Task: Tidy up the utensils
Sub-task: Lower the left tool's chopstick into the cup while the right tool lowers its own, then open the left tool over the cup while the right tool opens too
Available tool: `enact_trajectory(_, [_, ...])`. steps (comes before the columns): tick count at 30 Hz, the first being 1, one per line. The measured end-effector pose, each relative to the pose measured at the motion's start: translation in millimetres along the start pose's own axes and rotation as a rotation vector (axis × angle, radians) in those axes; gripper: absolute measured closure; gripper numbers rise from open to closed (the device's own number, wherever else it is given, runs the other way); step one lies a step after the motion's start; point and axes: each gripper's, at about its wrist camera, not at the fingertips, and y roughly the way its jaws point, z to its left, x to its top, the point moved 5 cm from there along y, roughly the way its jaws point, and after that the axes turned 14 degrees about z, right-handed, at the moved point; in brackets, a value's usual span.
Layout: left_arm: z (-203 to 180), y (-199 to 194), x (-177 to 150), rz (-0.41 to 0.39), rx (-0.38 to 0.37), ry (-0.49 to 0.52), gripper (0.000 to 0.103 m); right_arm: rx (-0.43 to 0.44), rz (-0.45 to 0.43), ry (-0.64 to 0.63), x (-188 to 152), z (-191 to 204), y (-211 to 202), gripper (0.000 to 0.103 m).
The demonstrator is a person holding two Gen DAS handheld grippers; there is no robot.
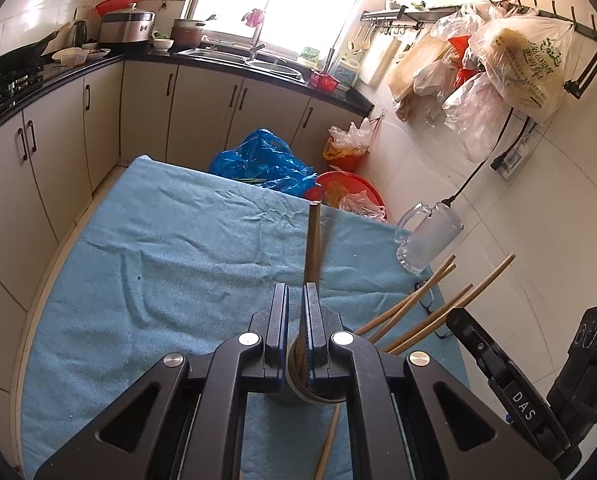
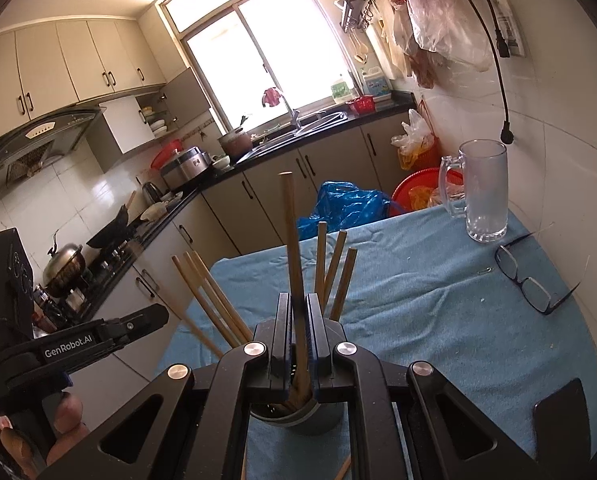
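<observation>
Chopsticks [image 2: 340, 276] of pale wood, slim and straight with blunt squared ends, stand fanned out in a round dark holder [image 2: 298, 420] that sits directly below the right gripper [image 2: 297, 320]. One chopstick [image 2: 292, 248] rises upright between this gripper's fingers; the jaws are nearly closed around it, though whether the pads actually press it I cannot tell. Three sticks lean away just beyond the fingers, and another bunch [image 2: 206, 296] tilts off to the left side.

From the left gripper [image 1: 297, 304] the same holder [image 1: 314, 392] lies right under the fingers, and a single chopstick [image 1: 313, 240] stands up against the inner face of the right-hand finger — the jaws narrow, contact unclear. Other sticks [image 1: 426, 304] splay out to the right of it.

Under everything lies a wrinkled blue towel-like cloth [image 2: 418, 312] covering the table. Ahead and to the right of the right gripper stand a clear glass mug [image 2: 484, 192] with a handle and, nearer, dark-framed glasses [image 2: 526, 280] lying open on the cloth.
</observation>
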Motion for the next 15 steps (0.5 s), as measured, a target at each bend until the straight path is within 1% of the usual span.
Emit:
enact_trajectory(5, [1,-4,0,-0.002,-0.006,-0.002,0.096,-0.002,-0.012,0.001,0,0,-6,0.094])
enact_trajectory(8, [2,-8,-4,-0.007,-0.008,-0.004,0.092,-0.002,-0.027,0.007,-2,-2,-16,0.093])
enact_trajectory(10, [6,-13,-10,-0.016,-0.008,-0.009,0.084,-0.005,-0.034,0.014,-6,-5,-24,0.087])
enact_trajectory(13, [12,-16,-24,-0.026,0.012,-0.004,0.078,-0.014,-0.042,0.027,-17,-11,-34,0.081])
enact_trajectory(15, [19,-15,-40,-0.018,0.032,-0.001,0.077,-0.025,-0.030,0.039,-30,-17,-36,0.073])
